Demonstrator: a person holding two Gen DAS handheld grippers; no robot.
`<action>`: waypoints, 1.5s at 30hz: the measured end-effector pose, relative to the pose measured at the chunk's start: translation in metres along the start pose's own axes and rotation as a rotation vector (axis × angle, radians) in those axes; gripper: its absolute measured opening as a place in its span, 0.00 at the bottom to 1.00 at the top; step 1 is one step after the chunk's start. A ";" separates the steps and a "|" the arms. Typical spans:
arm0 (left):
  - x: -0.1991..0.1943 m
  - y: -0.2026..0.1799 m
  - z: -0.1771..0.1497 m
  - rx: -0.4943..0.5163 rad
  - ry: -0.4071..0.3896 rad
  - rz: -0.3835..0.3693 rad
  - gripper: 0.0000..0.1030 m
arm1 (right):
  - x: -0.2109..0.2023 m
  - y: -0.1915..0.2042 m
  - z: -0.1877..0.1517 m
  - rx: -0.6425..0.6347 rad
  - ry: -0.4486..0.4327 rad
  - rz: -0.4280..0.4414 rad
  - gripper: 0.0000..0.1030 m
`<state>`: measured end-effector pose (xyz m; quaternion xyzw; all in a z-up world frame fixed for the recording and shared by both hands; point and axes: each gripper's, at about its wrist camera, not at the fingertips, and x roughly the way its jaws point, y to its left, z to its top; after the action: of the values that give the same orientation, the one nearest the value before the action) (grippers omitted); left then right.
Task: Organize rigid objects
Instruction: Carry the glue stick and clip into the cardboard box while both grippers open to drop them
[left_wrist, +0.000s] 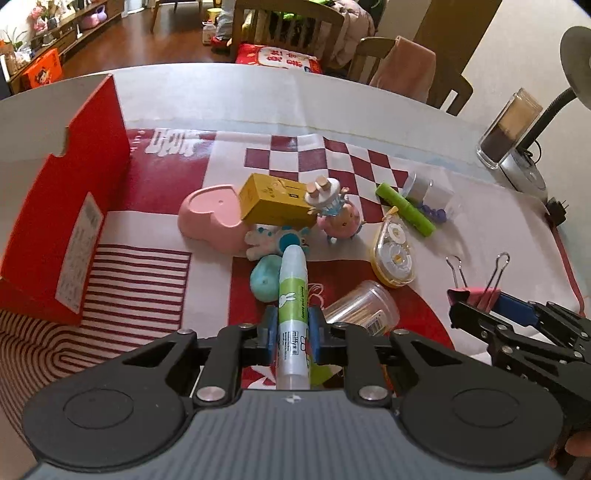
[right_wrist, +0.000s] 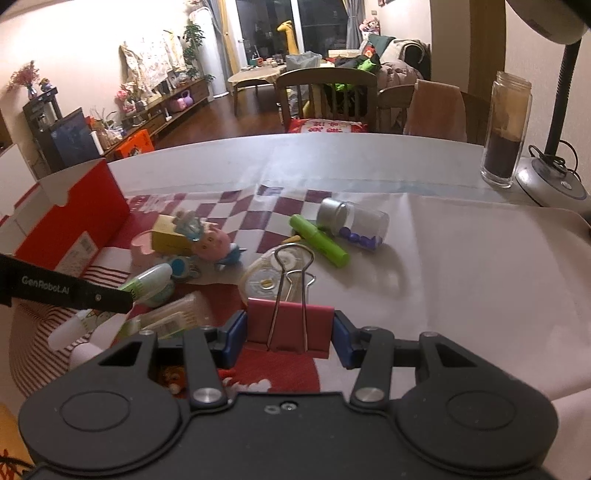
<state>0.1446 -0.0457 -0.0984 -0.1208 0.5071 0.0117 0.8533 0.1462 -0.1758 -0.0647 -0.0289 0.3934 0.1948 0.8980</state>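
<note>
left tongs (left_wrist: 291, 328): clamped on glue stick (left_wrist: 293, 295), long axis along the fingers, pointing far | right tongs (right_wrist: 289, 330): clamped on pink binder clip (right_wrist: 288, 326) | red box (left_wrist: 70, 229) lies far-left, open, nearer the left tongs | pile left on worktop (left_wrist: 369, 99)

glue stick (left_wrist: 293, 291): white, green label
binder clip (right_wrist: 289, 326): pink, silver wire handles
box (left_wrist: 70, 221): red outside, white inside
heart dish (left_wrist: 210, 218): pink
carton (left_wrist: 275, 201): yellow
marker (right_wrist: 319, 240): lime green
tape dispenser (left_wrist: 393, 254): yellow, clear
counter cover (left_wrist: 332, 155): dark red and white checks, stripes
</note>
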 end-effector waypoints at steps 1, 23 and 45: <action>-0.003 0.002 0.000 -0.012 0.000 -0.003 0.16 | -0.002 0.001 0.000 0.000 -0.001 0.005 0.47; -0.103 0.057 0.015 -0.008 -0.169 -0.083 0.16 | -0.046 0.114 0.059 -0.191 -0.100 0.132 0.47; -0.142 0.238 0.057 0.005 -0.222 -0.037 0.17 | 0.015 0.295 0.111 -0.289 -0.075 0.145 0.47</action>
<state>0.0908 0.2123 0.0051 -0.1259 0.4071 0.0079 0.9047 0.1235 0.1238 0.0308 -0.1220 0.3285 0.3147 0.8822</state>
